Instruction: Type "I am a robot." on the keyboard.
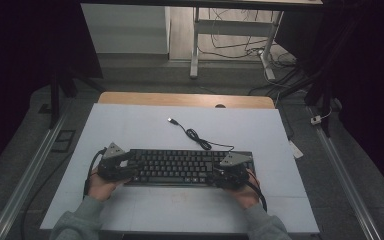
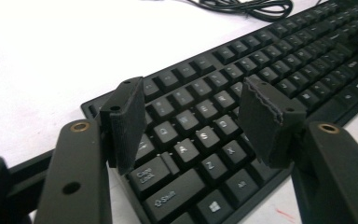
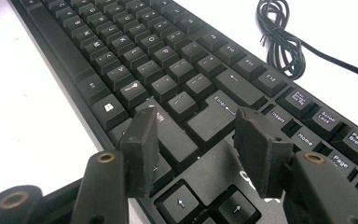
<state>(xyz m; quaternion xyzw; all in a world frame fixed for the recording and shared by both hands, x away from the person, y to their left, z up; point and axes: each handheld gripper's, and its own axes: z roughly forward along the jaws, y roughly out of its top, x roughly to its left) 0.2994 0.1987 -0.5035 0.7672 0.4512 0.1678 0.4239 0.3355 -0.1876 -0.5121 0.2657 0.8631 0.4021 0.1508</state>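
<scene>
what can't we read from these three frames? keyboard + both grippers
- High view: keyboard key legends too small to read; both ends covered by the left gripper and right gripper.
- Left gripper view: the keyboard's right end runs off the frame edge; the jaws hide some keys.
- Right gripper view: arrow-key area partly behind the jaws; cable cut off by the right edge.

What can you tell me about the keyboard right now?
The keyboard is black, full-size, plastic-looking, with pale legends, and lies flat across the white table near the person's edge. Its black cable, partly coiled, runs back to a loose USB plug. The left gripper hovers open over its left end, the right gripper open over its right end; neither grips it.
</scene>
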